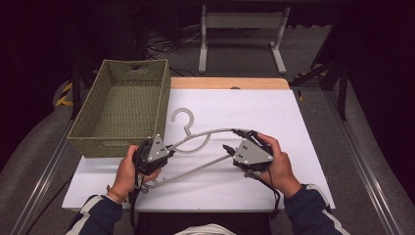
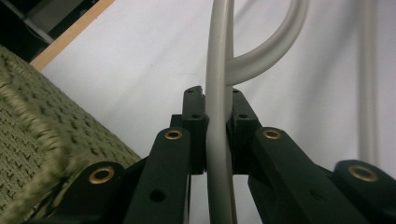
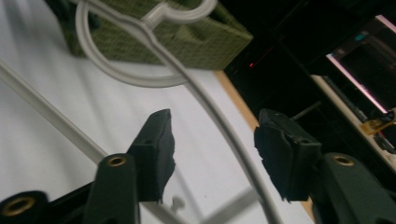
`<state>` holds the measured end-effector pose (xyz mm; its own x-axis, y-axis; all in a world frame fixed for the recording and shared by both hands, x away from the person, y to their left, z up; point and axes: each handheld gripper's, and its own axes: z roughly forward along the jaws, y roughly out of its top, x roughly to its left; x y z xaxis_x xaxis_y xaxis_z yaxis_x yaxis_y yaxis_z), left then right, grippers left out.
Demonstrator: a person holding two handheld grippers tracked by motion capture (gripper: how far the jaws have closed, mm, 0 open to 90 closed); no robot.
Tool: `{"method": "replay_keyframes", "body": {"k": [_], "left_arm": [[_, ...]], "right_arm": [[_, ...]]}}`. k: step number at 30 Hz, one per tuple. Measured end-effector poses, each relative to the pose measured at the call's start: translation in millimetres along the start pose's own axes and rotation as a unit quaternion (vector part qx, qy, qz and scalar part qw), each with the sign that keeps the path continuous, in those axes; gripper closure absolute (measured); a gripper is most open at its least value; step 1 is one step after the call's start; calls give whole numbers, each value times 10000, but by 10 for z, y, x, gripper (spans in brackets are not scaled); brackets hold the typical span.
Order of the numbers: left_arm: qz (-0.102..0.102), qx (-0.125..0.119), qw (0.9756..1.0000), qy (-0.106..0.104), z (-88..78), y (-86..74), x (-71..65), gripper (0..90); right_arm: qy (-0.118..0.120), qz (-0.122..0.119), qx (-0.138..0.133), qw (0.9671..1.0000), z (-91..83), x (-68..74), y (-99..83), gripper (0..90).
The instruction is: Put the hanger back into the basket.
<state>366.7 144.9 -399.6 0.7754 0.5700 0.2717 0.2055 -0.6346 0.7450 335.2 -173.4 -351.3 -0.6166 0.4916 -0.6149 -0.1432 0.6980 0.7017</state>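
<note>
A pale grey clothes hanger [image 1: 198,142] lies across the white table [image 1: 274,112], hook toward the basket. My left gripper [image 1: 164,149] is shut on its left shoulder; in the left gripper view the grey rod [image 2: 218,116] is pinched between the two jaws, with the left gripper [image 2: 217,93] closed tight on it. My right gripper [image 1: 235,139] sits at the hanger's right shoulder. In the right gripper view the right gripper [image 3: 212,135] stands open, and the hanger's upper rod [image 3: 219,126] passes between the jaws without touching either. A hand holds each gripper.
A green woven basket [image 1: 122,105] stands on the table's left side, close to my left gripper, and looks empty. A wooden strip [image 1: 230,82] edges the far side of the table. Dark floor, cables and a metal frame [image 1: 242,22] lie beyond.
</note>
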Motion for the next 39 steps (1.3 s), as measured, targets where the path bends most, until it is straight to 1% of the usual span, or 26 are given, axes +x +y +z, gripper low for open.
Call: {"method": "replay_keyframes", "body": {"k": [2,4,5,6,8,9,10,11,12,13,14,17,19,20,21,23,24,25,26,28,29,31,34,36,38,39], "left_arm": [[-39,-85,9999,56,-37,0,37,819],[-143,-209,9997,63,-83,-6,80,821],[-177,-237,9995,99,-101,-7,90,821],[-156,-264,9994,159,-134,-4,121,822],[-251,-390,9985,275,-187,-5,158,823],[-251,-390,9985,275,-187,-5,158,823],[-306,-477,9981,261,-226,-3,194,823],[-344,-520,9976,298,-249,1,205,824],[-298,-557,9973,367,-263,9,220,824],[-326,-582,9970,388,-284,20,236,824],[-327,-645,9965,421,-297,28,249,824],[-428,-806,9948,443,-340,52,302,824],[-473,-909,9934,523,-375,69,349,824],[-592,-1021,9917,515,-402,73,383,824],[-655,-1090,9907,480,-424,78,419,824],[-774,-1254,9875,551,-476,91,467,824],[-808,-1302,9866,556,-496,97,491,824],[-862,-1398,9848,559,-526,100,525,824],[-979,-1543,9813,600,-557,104,560,824],[-1102,-1627,9779,717,-606,120,627,824],[-1085,-1665,9766,816,-621,123,647,824],[-1158,-1781,9730,899,-666,118,718,824],[-1241,-1877,9680,1112,-738,106,820,824],[-1236,-1869,9671,1203,-766,108,894,824],[-1185,-1754,9679,1354,-777,123,965,824],[-1196,-1706,9686,1356,-782,129,999,824]], "right_arm": [[-81,216,-189,9996,-112,-61,-51,416],[-311,358,-365,9982,-220,-102,-142,402],[-343,421,-384,9978,-254,-119,-188,398],[-330,494,-387,9975,-274,-131,-223,390],[-298,684,-321,9967,-303,-171,-336,377],[-298,684,-321,9967,-303,-171,-336,377],[-313,740,-255,9964,-306,-183,-385,371],[-390,748,-159,9963,-309,-193,-456,368],[-458,710,-88,9964,-310,-199,-501,367],[-470,738,-32,9962,-309,-205,-532,364],[-437,825,17,9956,-310,-221,-583,358],[-408,978,54,9944,-313,-241,-691,338],[-387,1024,81,9940,-304,-232,-754,321],[-396,1036,103,9938,-299,-222,-775,314],[-397,1045,144,9936,-286,-208,-807,304],[-377,1024,235,9938,-265,-185,-846,293],[-370,1035,244,9936,-263,-178,-854,291],[-365,1042,241,9936,-260,-174,-860,290],[-361,1039,235,9937,-257,-173,-864,288],[-347,1060,236,9935,-244,-171,-864,285],[-331,1055,233,9936,-237,-172,-863,281],[-276,1061,244,9937,-223,-166,-864,278],[-230,1052,264,9938,-214,-154,-863,276],[-213,1065,268,9937,-210,-160,-867,276],[-173,1100,311,9933,-196,-155,-879,274],[-173,1086,342,9933,-190,-147,-882,274]]}}
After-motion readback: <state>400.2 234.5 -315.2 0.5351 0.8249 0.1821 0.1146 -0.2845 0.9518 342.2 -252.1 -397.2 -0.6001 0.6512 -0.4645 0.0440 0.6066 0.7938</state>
